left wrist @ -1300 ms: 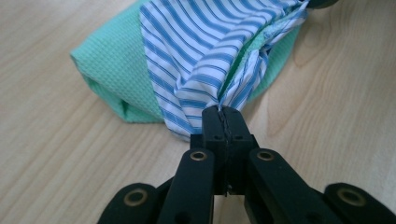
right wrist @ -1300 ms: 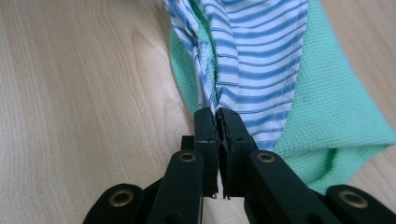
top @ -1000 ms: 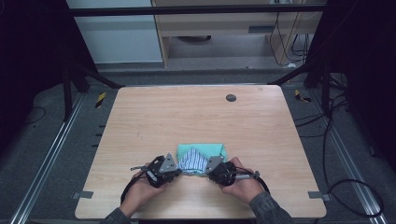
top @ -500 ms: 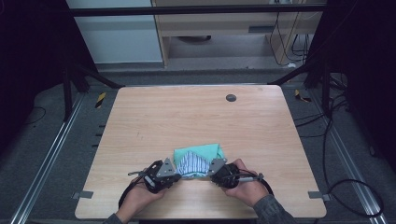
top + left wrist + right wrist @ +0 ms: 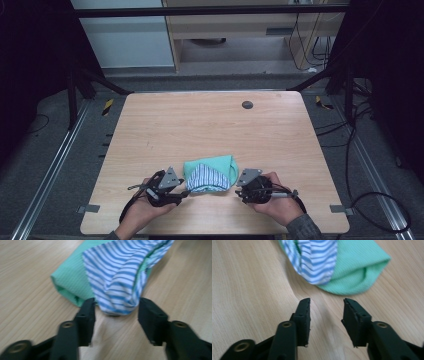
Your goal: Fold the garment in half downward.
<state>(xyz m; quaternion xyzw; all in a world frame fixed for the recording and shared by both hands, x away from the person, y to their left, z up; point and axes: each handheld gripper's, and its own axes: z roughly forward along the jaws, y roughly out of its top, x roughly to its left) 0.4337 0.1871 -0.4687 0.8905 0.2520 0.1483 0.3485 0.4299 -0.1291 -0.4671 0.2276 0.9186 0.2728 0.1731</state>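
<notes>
Lying near the front edge of the light wooden table [image 5: 210, 125] is a small folded cloth, mint green with a blue-and-white striped part on top [image 5: 209, 174]. The green part sits farther back, and the stripy part folds over it toward the person. A person's two hands come in from the bottom of the high view, one on each side of the cloth. The left gripper [image 5: 184, 191] is just beside the cloth's left end. Its jaws have just been opening, and now they stand about half apart. In the left gripper view, the rounded stripy end of the cloth [image 5: 120, 280] sits right at the tips of the two black jaws, in the gap between them, but the jaws do not squeeze it. The left jaw tip is very close to the green edge; whether it touches is hard to tell. The right gripper [image 5: 240, 187] is just beside the cloth's right end. Its jaws have also just been opening, and they stand partly apart with only bare wood between them. In the right gripper view, the cloth [image 5: 342, 267] lies a little way past the jaw tips, not touching them. A small dark round spot [image 5: 247, 104] sits far back on the table, well apart from the cloth.
</notes>
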